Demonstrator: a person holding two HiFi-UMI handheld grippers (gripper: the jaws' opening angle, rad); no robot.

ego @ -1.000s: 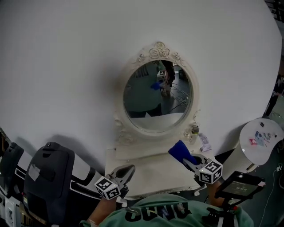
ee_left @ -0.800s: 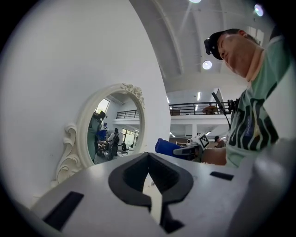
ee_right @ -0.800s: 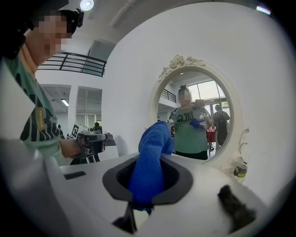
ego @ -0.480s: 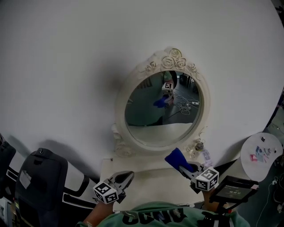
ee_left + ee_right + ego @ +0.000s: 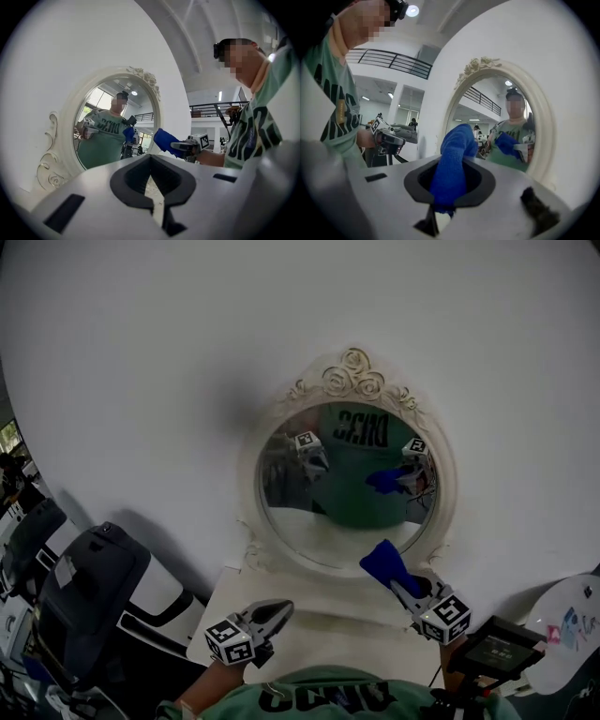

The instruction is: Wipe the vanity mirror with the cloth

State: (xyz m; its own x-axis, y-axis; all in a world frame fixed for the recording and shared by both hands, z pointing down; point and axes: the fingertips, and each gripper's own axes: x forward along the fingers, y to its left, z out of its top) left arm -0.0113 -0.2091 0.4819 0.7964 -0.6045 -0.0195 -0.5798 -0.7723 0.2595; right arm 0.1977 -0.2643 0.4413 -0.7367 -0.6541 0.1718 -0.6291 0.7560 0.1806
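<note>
An oval vanity mirror (image 5: 342, 486) in a cream carved frame (image 5: 352, 374) stands on a white table (image 5: 309, 624) against the wall. My right gripper (image 5: 401, 585) is shut on a blue cloth (image 5: 382, 563), which sticks up just below the mirror's lower right rim. In the right gripper view the cloth (image 5: 452, 161) rises from between the jaws, with the mirror (image 5: 501, 126) ahead. My left gripper (image 5: 272, 612) is shut and empty, low over the table's left front. The left gripper view shows the mirror (image 5: 115, 124) and the cloth (image 5: 165, 142).
A dark chair (image 5: 89, 592) with white trim stands at the left of the table. A small screen on a stand (image 5: 492, 652) and a round white table (image 5: 572, 624) are at the lower right. The wall behind the mirror is plain white.
The head view has tilted and shifted, so the mirror now reflects the person's green shirt and both grippers. The right gripper with the cloth has risen slightly toward the mirror's lower rim.
</note>
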